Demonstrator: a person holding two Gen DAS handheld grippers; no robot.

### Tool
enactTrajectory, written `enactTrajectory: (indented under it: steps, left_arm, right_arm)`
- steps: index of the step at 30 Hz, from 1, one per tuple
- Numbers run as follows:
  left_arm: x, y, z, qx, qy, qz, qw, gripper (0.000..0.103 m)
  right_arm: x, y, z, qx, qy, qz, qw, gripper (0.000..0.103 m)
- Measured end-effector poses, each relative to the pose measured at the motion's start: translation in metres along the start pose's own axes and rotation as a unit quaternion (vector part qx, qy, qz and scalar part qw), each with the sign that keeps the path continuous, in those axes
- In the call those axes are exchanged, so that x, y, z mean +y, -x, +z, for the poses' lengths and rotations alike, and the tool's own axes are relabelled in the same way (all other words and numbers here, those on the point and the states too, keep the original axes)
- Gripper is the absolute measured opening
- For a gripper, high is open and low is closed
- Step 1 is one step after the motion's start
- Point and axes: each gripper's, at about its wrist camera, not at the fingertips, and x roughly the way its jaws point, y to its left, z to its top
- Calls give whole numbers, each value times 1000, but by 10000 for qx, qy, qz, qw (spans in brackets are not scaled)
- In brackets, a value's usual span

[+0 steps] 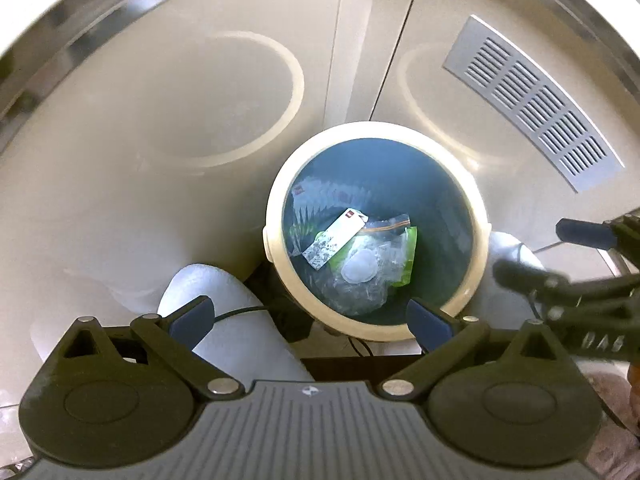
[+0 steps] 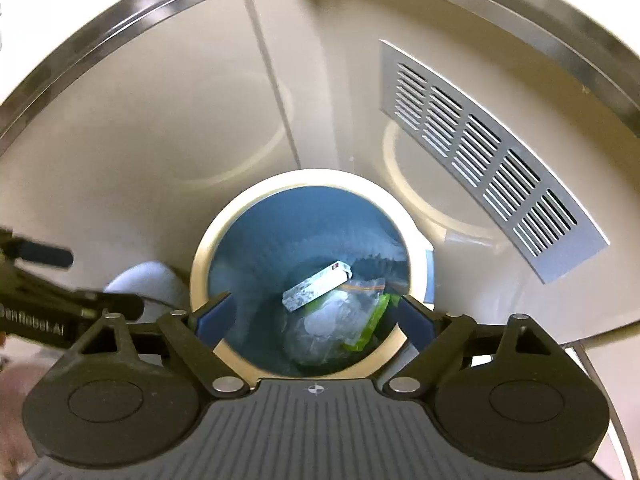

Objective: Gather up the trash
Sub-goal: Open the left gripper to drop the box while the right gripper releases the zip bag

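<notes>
A round trash bin (image 1: 276, 216) with a cream rim and blue inside stands on the floor below both grippers, and shows in the right wrist view too (image 2: 202, 264). Lying in it are a white carton (image 1: 334, 238), a crumpled clear bag with a green edge (image 1: 372, 276) and other wrappers. My left gripper (image 1: 310, 322) hangs open over the bin's near rim, nothing between its fingers. My right gripper (image 2: 316, 312) is open and empty above the bin as well. From the left wrist view it (image 1: 532, 248) reaches in from the right.
Beige cabinet doors (image 1: 180, 92) stand behind the bin, one bearing a grey vent grille (image 1: 532, 104). A white rounded shape (image 1: 228, 320), maybe a leg, and a black cable (image 1: 240, 312) lie close to the bin's left side. A metal edge (image 2: 120, 16) runs along the top.
</notes>
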Motion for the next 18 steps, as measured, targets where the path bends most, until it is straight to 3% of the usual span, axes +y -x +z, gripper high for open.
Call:
enactTrajectory:
  steps: [18]
  left_arm:
    - [-11, 53, -24, -933, -355, 114, 9949, 102]
  right_arm:
    - [21, 60, -41, -791, 664, -466, 9936, 94]
